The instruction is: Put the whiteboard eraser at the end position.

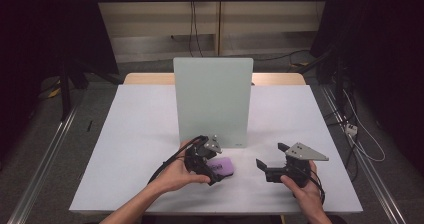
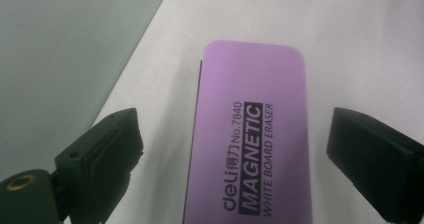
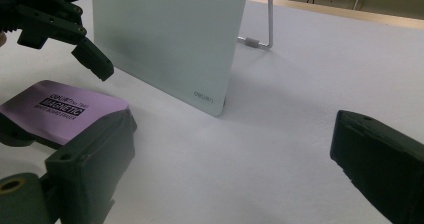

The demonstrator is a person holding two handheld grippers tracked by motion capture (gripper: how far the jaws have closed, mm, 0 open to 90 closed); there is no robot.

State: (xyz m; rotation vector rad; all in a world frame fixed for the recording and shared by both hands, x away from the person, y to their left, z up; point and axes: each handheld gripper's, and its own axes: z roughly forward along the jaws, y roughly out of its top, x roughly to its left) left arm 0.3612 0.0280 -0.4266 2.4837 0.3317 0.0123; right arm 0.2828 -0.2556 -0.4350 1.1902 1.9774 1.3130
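The purple magnetic whiteboard eraser (image 2: 252,134) lies flat on the table (image 1: 135,134), near the foot of the upright whiteboard (image 1: 212,99). The left gripper (image 1: 216,170) straddles it, jaws wide, pads clear. The right gripper (image 1: 271,156) stands wide and empty. Risk: an off-centre closure may skew the eraser or push it against the whiteboard.

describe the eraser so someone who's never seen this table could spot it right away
Start at the pale green board standing upright mid-table. Just in front of its lower left corner, the eraser lies flat between the open jaws of the left gripper. It is the one purple thing here, a rounded block printed "MAGNETIC WHITE BOARD ERASER".
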